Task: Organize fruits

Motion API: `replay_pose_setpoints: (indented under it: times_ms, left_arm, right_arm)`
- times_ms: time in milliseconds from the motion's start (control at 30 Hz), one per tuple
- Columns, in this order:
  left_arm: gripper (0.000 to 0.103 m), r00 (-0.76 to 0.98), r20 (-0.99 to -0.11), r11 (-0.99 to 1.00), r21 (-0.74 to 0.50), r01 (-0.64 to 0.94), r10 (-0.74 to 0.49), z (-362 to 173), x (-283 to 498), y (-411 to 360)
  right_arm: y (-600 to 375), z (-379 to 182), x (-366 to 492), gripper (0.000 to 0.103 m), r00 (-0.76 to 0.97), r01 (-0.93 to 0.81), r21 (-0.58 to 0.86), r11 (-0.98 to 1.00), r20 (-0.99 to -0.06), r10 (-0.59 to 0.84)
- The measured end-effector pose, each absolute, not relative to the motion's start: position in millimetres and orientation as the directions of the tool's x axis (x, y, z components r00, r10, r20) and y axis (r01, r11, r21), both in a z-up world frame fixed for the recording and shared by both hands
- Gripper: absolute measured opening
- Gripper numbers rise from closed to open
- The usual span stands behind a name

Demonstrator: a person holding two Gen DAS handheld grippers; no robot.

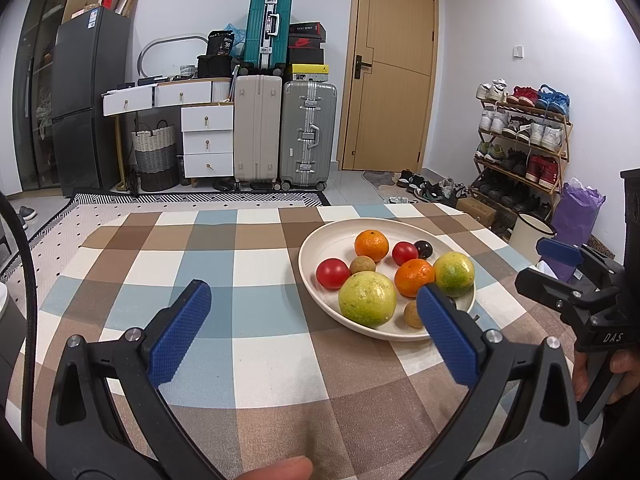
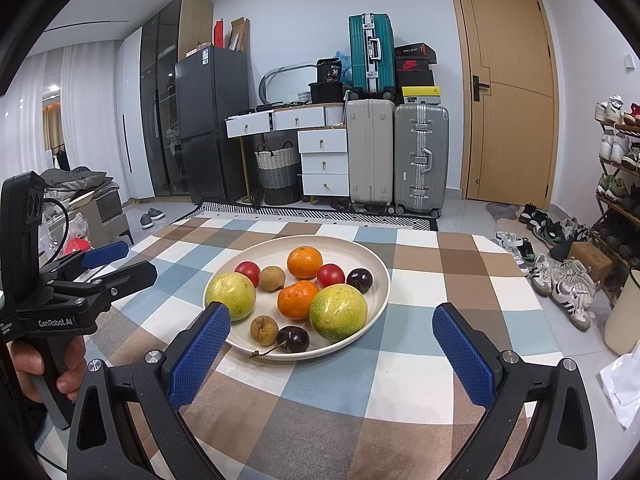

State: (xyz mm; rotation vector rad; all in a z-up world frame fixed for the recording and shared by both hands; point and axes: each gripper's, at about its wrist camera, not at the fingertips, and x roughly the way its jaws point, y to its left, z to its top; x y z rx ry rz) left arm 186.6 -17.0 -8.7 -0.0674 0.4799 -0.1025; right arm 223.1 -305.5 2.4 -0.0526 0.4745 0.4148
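Observation:
A white plate (image 1: 320, 248) (image 2: 376, 268) sits on the checked tablecloth and holds several fruits: two green-yellow passion fruits (image 1: 367, 298) (image 2: 338, 312), two oranges (image 1: 371, 245) (image 2: 304, 262), two red tomatoes (image 1: 332, 273) (image 2: 330, 275), brown longans (image 2: 264, 330) and dark plums (image 2: 293, 339). My left gripper (image 1: 314, 300) is open and empty, just left of and in front of the plate; it also shows at the left of the right wrist view (image 2: 120, 260). My right gripper (image 2: 331, 320) is open and empty in front of the plate; it also shows in the left wrist view (image 1: 548, 268).
The table (image 1: 200, 280) has a brown, blue and white checked cloth. Beyond it stand suitcases (image 1: 284, 132), a white drawer unit (image 1: 207, 140), a dark fridge (image 1: 86, 96) and a wooden door (image 1: 390, 68). A shoe rack (image 1: 520, 136) stands on the right.

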Motion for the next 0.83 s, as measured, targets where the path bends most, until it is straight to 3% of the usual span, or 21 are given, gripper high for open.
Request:
replay_pose_setpoints:
  times_ms: [833]
  left_arm:
    - [0.103,0.886,-0.450,0.993,-0.082,0.086,-0.114,-7.4,186.8,-16.2]
  right_arm:
    - [-305.8,2.9,223.4,0.103,0.807,-0.400,0.046,0.915,-0.455,0.376]
